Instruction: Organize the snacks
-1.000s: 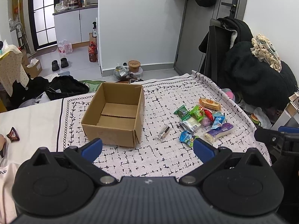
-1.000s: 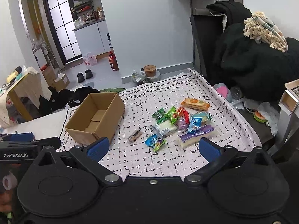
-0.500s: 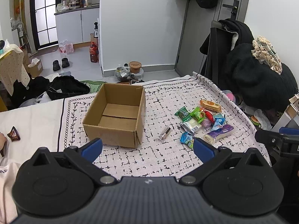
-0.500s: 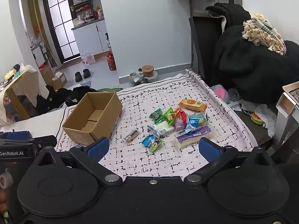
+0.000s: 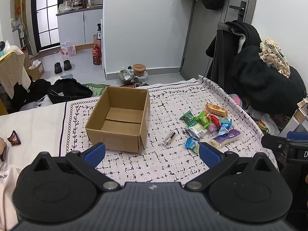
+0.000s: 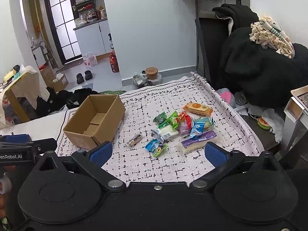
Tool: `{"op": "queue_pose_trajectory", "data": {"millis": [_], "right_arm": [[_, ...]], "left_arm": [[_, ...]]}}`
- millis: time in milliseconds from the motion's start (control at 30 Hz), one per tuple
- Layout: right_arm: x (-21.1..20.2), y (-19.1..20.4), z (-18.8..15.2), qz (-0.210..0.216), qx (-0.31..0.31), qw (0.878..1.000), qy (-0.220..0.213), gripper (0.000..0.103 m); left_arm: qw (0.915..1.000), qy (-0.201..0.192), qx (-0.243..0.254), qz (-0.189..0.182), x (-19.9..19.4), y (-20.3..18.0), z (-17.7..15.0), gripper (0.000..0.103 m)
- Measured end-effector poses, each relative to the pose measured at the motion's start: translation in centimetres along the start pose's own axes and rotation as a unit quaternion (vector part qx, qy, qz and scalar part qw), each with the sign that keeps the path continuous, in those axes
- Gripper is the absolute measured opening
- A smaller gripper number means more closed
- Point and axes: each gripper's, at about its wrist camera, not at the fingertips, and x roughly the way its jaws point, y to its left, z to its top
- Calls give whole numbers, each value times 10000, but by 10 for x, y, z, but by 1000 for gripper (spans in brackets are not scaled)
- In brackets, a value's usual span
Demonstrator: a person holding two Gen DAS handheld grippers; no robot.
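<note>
The snacks (image 6: 181, 127) are lying in a loose pile on the patterned cloth (image 6: 173, 165), right of centre in the frame, with one small bar (image 6: 134, 140) sitting apart toward the box (image 6: 94, 121). The box is standing open at left. I am holding my left gripper (image 5: 152, 153) and right gripper (image 6: 157, 152) above the cloth, both spread wide, gripping nothing.

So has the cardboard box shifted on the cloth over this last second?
No. The cardboard box sits in the same place against the cloth's vine border and the lone snack bar; only the camera's framing drifts slightly.
</note>
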Motion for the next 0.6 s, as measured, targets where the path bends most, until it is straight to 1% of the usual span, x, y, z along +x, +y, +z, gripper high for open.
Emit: {"op": "queue_pose_trajectory", "data": {"millis": [500, 600], "right_arm": [[2, -3, 2, 2, 36, 10000, 19, 103], [7, -4, 3, -29, 18, 10000, 47, 103]], "left_arm": [[10000, 4, 46, -51, 0, -2, 1, 103], [9999, -6, 122, -29, 4, -4, 3, 103]]}}
